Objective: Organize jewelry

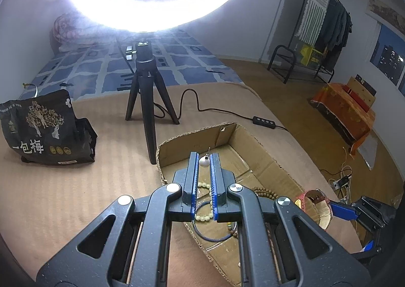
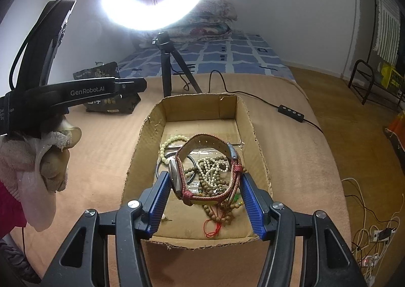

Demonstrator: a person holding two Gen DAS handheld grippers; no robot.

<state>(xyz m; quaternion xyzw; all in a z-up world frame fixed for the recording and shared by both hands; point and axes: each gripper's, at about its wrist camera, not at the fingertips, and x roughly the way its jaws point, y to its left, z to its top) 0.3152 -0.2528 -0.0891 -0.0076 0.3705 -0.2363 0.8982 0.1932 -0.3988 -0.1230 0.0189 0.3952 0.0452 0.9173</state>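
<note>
Right gripper point(image 2: 206, 185) clamps a red-strapped watch point(image 2: 202, 173) above the cardboard box point(image 2: 255, 135) of beads; left gripper point(image 1: 204, 160) pinches a pearl earring point(image 1: 204, 161). Lower both gently before releasing.

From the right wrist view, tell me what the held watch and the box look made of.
Wristwatch: the strap looks like woven red fabric or cord with a textured braid; the case edge shines like polished metal. Box: plain brown corrugated cardboard, matte, with torn, ragged rims and visible fluting. Right gripper clamps the watch.
</note>
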